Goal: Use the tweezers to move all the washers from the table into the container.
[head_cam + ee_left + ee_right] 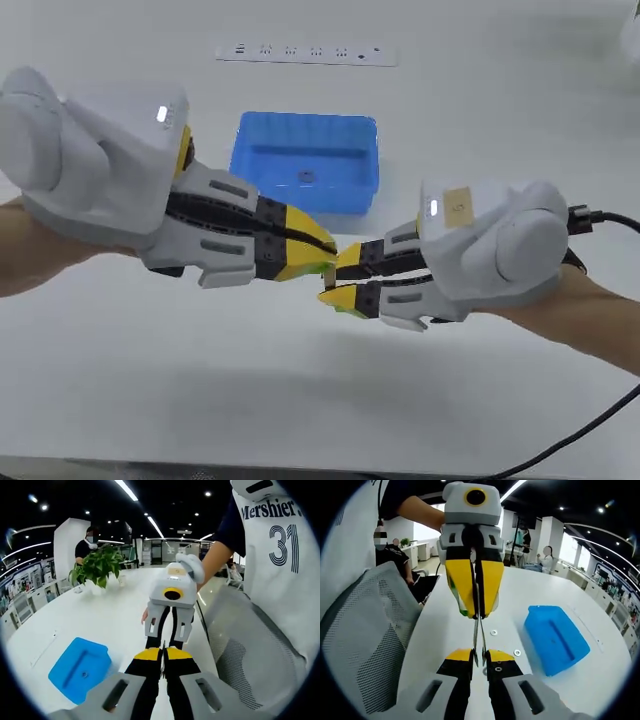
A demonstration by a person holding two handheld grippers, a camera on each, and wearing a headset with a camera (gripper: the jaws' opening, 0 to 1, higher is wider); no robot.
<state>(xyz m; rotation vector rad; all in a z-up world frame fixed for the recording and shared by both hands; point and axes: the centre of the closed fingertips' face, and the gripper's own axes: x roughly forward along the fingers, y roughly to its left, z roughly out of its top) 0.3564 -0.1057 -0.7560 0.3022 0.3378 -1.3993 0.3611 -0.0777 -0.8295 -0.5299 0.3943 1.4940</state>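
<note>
**Two grippers meet over the tweezers, washers on the table**

From where I stand, the two hand-held grippers point at each other above the white table [300, 390], tips almost touching. The left gripper [318, 255] has its yellow jaws pressed together on the thin metal tweezers [477, 630], which reach from its tips across to the right gripper [338, 280]. That one's jaws sit slightly apart on either side of the tweezers' far end. I can't tell whether they actually press on it.

In the right gripper view, one washer [493, 632] lies on the bare table just beside the tweezers, and a second washer [517, 653] is a little further toward the blue container [262, 150]. The container stands on the table beyond the gripper tips, with one small washer in it [306, 177]. A white power strip [305, 52] lies behind it.
</note>
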